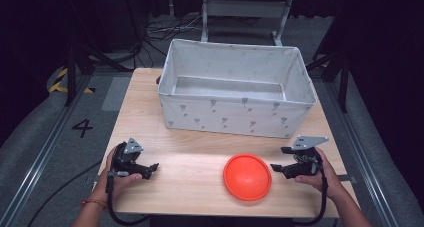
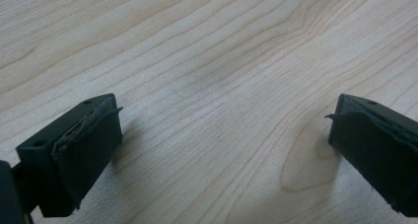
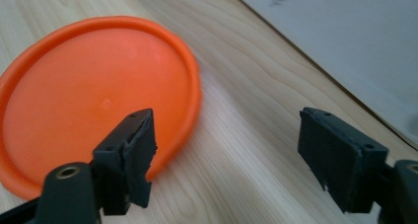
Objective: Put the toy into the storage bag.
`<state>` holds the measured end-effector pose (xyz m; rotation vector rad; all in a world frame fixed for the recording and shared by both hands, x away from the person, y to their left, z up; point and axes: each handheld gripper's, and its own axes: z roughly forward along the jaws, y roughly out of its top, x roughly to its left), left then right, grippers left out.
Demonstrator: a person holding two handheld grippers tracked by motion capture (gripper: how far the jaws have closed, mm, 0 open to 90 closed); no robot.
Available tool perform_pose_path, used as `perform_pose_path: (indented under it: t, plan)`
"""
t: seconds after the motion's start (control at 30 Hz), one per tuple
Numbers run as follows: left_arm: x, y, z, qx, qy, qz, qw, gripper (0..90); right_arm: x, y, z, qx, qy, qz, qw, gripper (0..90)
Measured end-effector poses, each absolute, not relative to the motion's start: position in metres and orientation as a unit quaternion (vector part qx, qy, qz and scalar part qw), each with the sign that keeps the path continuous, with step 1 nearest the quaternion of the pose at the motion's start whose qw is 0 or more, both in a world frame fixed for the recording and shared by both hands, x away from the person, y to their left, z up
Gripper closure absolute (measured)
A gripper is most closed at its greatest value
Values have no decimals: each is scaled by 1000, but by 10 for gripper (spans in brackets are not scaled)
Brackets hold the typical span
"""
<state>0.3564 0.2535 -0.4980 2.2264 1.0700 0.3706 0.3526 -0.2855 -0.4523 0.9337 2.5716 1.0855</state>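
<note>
Right tool (image 1: 278, 158) gaping, empty, just beside orange bowl's (image 1: 247, 177) rim, left tool (image 1: 150, 169) wide open over bare table (image 1: 190, 157)

In the right gripper view, the left jaw covers the near edge of the orange disc (image 3: 93, 91), and the picture's left and bottom edges cut the disc's rim. Beyond the right jaw, the fabric bin (image 3: 340, 41) is blurred and runs off the top and right edges; a dark smudge on its wall is probably one of the printed motifs. In the left gripper view, the bottom and right edges crop both jaws. In the high view, the bin's front wall hides the table (image 1: 145, 112) behind it.
</note>
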Motion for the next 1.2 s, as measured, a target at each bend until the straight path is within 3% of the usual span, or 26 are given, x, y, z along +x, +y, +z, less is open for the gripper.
perform_pose_path:
  t: [0.1, 0.4, 0.5, 0.87, 1.07, 1.2]
  plan:
    - [356, 254, -498, 846, 406, 141, 316, 2, 358, -266, -456, 293, 882, 361, 71, 234]
    - [356, 254, -498, 845, 406, 141, 317, 1, 366, -235, -470, 272, 896, 349, 48, 208]
    - [356, 254, -498, 845, 406, 141, 317, 2, 369, -235, -475, 270, 891, 365, 14, 173]
    - [356, 254, -498, 846, 406, 141, 317, 2, 369, -231, -488, 289, 890, 352, 3, 177]
    - [357, 254, -498, 846, 405, 140, 317, 1, 357, -218, -489, 265, 906, 327, 52, 160]
    - [357, 254, -498, 846, 405, 140, 317, 1, 354, -213, -488, 278, 903, 321, 59, 167]
